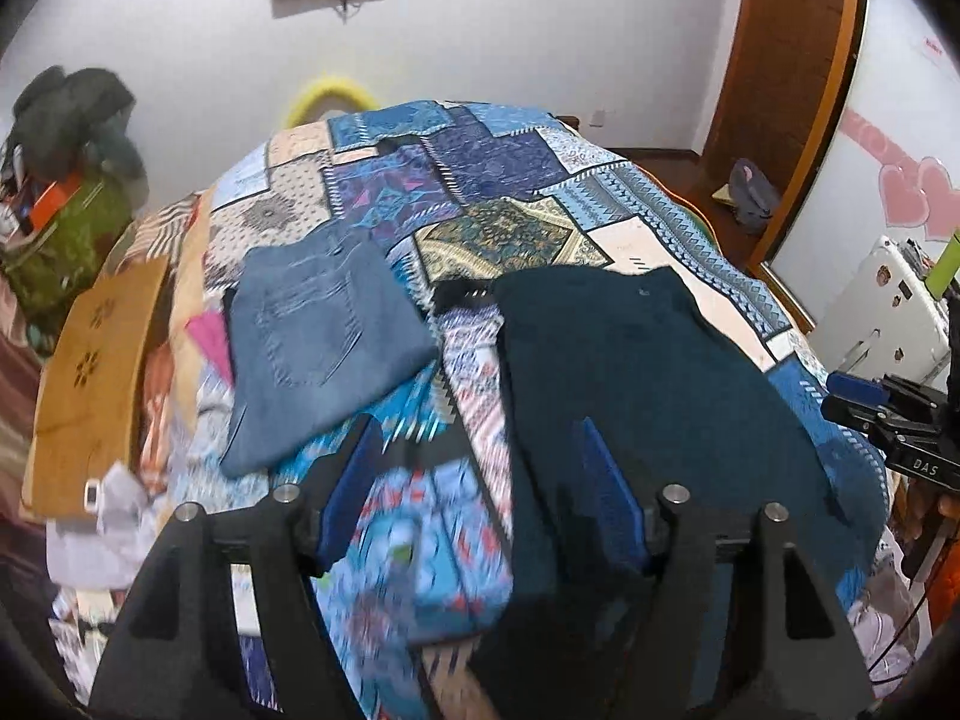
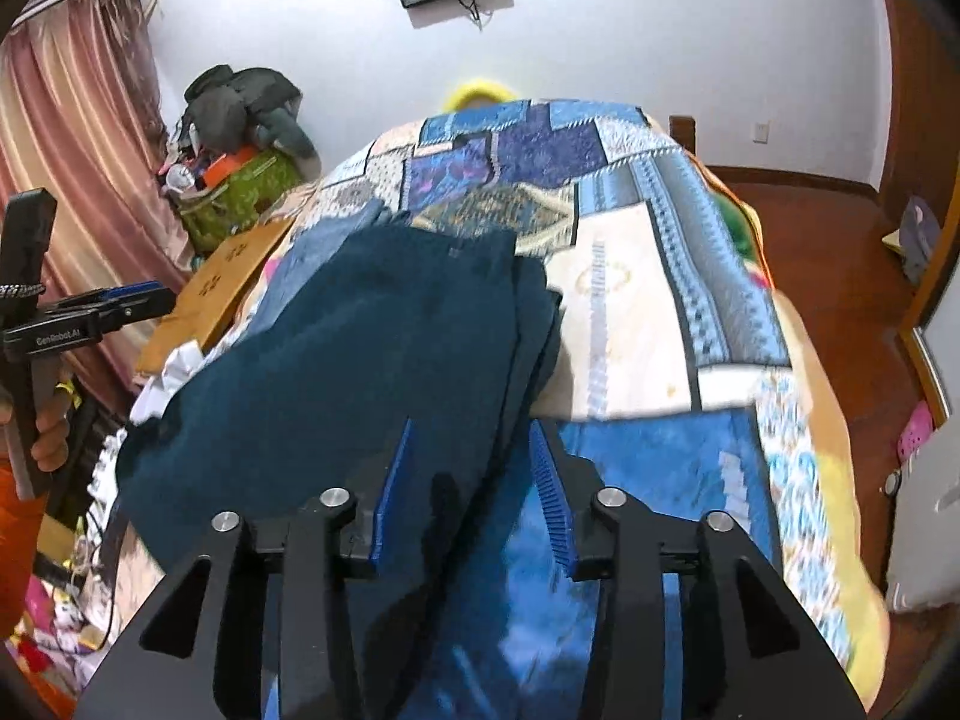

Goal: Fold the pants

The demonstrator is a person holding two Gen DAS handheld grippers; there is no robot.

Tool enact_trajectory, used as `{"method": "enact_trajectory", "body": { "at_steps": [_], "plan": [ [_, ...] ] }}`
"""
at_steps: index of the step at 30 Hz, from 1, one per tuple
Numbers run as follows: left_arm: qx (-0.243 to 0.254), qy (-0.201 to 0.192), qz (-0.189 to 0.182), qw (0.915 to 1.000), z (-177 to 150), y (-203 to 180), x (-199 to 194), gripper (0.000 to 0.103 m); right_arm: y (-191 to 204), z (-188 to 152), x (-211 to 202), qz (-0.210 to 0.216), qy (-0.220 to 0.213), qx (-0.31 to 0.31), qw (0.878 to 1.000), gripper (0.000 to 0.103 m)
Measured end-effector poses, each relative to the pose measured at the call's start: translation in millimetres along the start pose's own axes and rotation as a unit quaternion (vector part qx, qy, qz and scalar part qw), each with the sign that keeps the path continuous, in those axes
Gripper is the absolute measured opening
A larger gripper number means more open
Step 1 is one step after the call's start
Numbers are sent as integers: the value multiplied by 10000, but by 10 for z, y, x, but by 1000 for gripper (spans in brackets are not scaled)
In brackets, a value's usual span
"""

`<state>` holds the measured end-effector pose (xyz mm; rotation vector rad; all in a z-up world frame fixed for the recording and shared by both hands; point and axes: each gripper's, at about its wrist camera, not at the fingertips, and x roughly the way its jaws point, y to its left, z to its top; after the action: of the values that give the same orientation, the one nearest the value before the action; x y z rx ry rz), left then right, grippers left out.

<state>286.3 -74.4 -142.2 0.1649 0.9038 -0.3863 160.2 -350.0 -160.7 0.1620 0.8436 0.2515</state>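
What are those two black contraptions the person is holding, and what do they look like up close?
They are handheld grippers. Each, the left gripper and the right gripper, has a black angular frame with silver round bolts and two blue ribbed pads. Seen from the side, the left one has a black handle and white lettering on its body; the right one reads "DAS". An orange sleeve shows at the hand on the handle.
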Motion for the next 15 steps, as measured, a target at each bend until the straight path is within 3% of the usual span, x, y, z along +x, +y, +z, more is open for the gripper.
{"method": "enact_trajectory", "body": {
  "at_steps": [11,15],
  "plan": [
    [79,699,-378,9968,542,-121,951,69,-155,485,592,189,197,-64,9996,41],
    [151,945,-728,9927,611,-191,1225,66,-221,601,831,275,408,-47,9988,41]
  ]
}}
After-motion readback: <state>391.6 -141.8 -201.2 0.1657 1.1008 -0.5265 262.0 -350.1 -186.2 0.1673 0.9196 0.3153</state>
